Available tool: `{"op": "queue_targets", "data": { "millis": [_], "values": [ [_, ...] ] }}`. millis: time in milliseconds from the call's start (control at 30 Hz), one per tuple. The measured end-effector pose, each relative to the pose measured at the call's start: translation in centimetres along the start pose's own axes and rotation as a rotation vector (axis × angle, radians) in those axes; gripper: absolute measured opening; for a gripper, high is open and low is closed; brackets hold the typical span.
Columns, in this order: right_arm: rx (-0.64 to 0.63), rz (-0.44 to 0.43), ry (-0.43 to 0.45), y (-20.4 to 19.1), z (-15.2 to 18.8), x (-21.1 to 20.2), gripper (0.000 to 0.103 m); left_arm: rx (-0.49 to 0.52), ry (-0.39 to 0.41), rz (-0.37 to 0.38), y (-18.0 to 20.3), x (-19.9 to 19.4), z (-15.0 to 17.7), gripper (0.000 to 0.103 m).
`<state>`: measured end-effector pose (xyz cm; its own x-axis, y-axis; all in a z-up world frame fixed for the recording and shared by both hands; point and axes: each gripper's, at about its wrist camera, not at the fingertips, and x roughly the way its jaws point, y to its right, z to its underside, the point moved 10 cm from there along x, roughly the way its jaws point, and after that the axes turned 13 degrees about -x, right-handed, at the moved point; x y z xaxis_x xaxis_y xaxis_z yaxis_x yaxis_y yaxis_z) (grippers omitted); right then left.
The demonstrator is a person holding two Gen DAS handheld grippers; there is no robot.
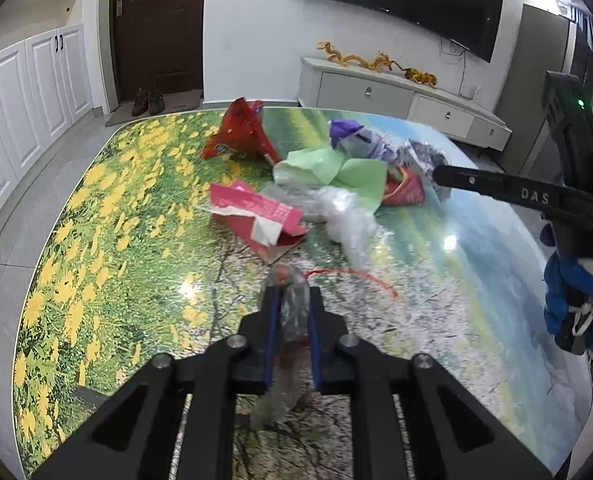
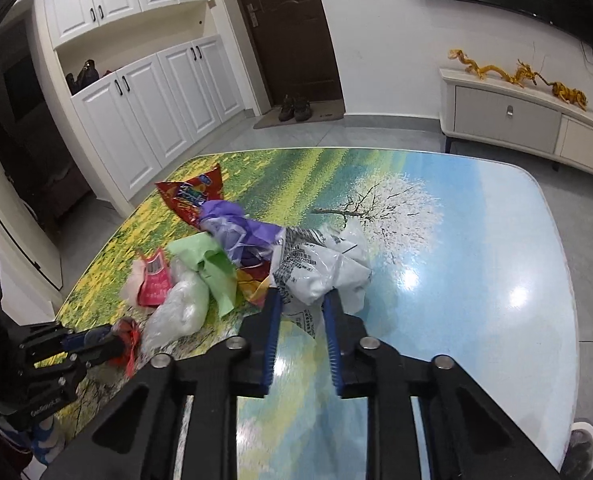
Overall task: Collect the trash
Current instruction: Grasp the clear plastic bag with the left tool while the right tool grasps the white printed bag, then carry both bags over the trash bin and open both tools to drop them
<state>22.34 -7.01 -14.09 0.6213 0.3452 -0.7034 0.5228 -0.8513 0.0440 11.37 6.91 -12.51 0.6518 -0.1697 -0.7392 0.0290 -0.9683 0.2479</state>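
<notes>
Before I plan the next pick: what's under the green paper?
Under the green paper, a red-orange wrapper pokes out; the rest beneath is hidden.

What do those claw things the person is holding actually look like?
Both are matte black plastic. The left claw and right claw have blue ribbed pads and silver bolts. The right one carries white "DAS" lettering, a green light and a black cable; a blue glove grips it.

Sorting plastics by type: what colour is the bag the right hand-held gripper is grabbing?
White bag with black printed text, clearest in the right wrist view.
</notes>
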Motion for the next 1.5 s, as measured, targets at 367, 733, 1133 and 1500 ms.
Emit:
{"op": "queue_targets", "data": {
  "millis": [367,733,1133,1500],
  "values": [
    [-0.001,0.015,0.087,-2.1,2.4,-8.9,0.014,0.029,0.059,0.026,3.2,-3.6,0.1,0.008],
    [0.062,0.088,0.134,-0.7,6.9,-16.6,0.012,0.146,0.069,0.06,9.9,-5.7,1.4,0.008],
    [0.176,0.19,0.174,4.0,12.7,-22.4,0.011,0.344,0.047,0.137,20.9,-5.8,3.9,0.008],
    [0.321,0.293,0.176,10.3,19.3,-25.8,0.011,0.508,-0.001,0.227,31.2,-4.2,7.2,0.008]
  ]
}}
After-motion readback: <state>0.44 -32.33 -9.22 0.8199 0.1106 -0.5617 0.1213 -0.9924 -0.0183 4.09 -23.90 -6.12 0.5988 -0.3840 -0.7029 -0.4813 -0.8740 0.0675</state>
